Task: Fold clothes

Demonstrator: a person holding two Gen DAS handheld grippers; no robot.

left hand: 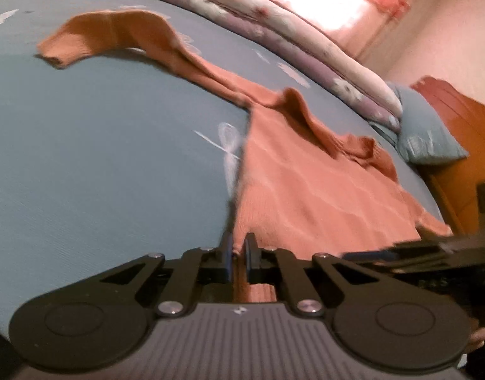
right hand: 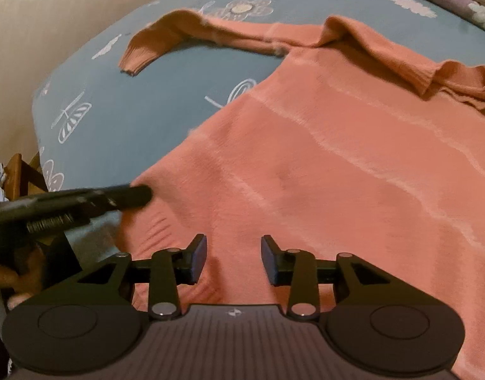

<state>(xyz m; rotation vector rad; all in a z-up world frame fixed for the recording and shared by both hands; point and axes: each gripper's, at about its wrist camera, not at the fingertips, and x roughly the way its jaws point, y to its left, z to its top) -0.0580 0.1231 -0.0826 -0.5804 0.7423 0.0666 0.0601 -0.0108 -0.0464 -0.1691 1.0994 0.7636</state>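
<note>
Sweater (right hand: 321, 158): your orange knit lies spread on the blue bed sheet (left hand: 100, 158), one sleeve (left hand: 115, 31) stretched away.
Left tongs (left hand: 238, 253): you have them pinched narrow on the sweater's hem corner.
Right tongs (right hand: 233, 258): spread wide over the hem, gripping nothing.

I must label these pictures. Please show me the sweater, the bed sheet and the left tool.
sweater (right hand: 337, 158), right wrist view, on its striped body.
bed sheet (left hand: 100, 158), left wrist view, on a bare blue part.
left tool (left hand: 239, 251), left wrist view, between its fingertips.
</note>
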